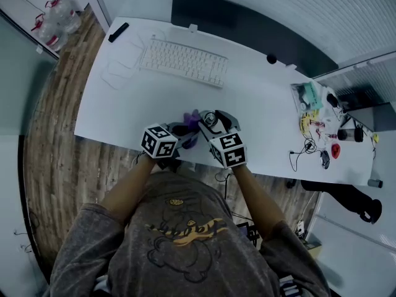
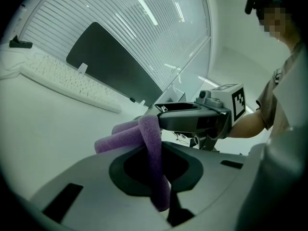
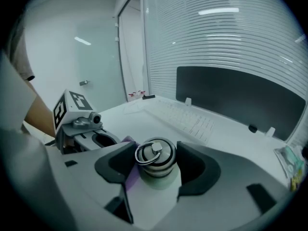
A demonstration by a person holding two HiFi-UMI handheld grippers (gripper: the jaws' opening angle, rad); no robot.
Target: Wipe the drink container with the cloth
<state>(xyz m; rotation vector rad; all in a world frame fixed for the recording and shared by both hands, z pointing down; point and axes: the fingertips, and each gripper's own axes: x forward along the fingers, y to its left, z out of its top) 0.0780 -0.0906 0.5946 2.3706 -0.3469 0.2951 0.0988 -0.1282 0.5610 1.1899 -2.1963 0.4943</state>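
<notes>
Purple cloth (image 2: 120,138) clenched in left tool (image 2: 154,172), pressed close beside bottle (image 3: 155,159), likely for wiping. Right tool (image 3: 156,166) grasps bottle under ringed lid at tabletop (image 1: 260,104) front edge, probably steadying it against rubbing pressure.

— What lies on the white tabletop (image 1: 260,104)?
— A white keyboard (image 1: 184,62) near the far edge, a thin white cable (image 1: 111,79) just left of it, and a black bar (image 1: 118,32) at the corner.
— And the right end?
— Small clutter (image 1: 318,119) and a black cable (image 1: 292,158).
</notes>
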